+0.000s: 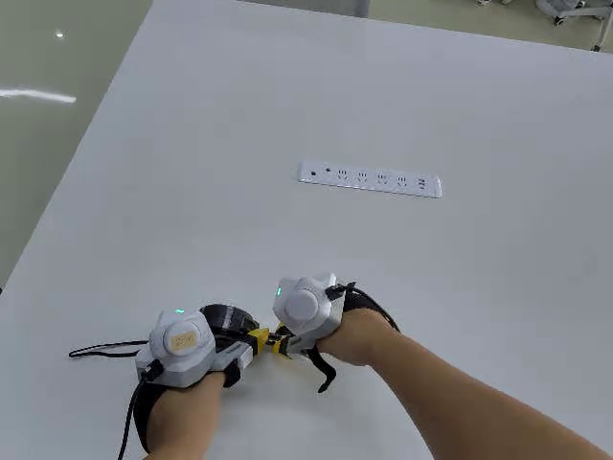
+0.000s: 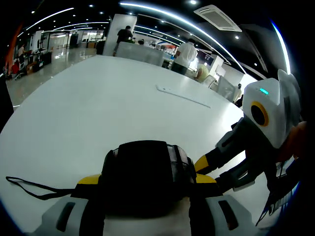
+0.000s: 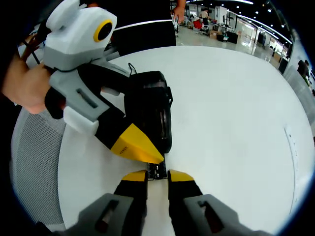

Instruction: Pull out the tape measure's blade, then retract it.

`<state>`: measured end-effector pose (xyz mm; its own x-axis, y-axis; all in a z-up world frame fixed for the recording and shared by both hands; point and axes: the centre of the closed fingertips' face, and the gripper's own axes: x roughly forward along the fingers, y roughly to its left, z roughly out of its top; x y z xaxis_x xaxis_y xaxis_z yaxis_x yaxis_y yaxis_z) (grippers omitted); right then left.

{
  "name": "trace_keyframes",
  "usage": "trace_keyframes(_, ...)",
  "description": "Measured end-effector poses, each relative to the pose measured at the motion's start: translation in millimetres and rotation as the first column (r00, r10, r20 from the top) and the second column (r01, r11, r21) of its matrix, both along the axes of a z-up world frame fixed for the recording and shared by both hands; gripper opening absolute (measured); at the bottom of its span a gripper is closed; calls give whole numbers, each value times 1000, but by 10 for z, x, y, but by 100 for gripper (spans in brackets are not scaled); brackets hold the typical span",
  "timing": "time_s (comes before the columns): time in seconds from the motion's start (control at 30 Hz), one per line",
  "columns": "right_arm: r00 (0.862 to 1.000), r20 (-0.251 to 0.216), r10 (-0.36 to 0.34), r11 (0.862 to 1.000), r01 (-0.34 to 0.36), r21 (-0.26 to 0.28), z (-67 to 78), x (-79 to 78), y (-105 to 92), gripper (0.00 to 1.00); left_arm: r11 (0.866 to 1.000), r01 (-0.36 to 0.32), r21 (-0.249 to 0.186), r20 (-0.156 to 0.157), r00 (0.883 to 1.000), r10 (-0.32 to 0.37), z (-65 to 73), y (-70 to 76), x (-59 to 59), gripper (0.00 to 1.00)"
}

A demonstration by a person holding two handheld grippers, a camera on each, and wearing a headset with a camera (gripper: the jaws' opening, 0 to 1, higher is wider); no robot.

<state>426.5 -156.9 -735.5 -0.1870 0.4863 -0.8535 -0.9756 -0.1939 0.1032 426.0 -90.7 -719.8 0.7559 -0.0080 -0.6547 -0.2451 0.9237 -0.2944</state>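
Note:
A black tape measure [image 1: 228, 318] rests on the white table [image 1: 287, 115] near its front edge, a thin black wrist strap [image 1: 101, 350] trailing to its left. My left gripper [image 1: 251, 338] is shut on the case; in the left gripper view the case [image 2: 145, 162] sits between the yellow jaws of that gripper [image 2: 146, 179]. My right gripper [image 3: 157, 176] faces it at close range, shut on the tip of the blade [image 3: 157, 170] right at the case mouth [image 3: 156, 147]. In the head view the right gripper [image 1: 280, 341] almost touches the left one's fingers.
A white power strip [image 1: 370, 179] lies flat near the middle of the table, well beyond the grippers. The table's left edge [image 1: 77, 172] drops to a greenish floor. People stand at benches in the far background [image 2: 187, 51].

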Motion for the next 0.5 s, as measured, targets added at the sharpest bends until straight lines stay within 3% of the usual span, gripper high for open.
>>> trace_keyframes(0.5, 1000, -7, 12, 1000, -12, 19, 3, -14, 98, 15, 1000, -8, -4, -1, 1000, 8, 5, -3, 4, 66)
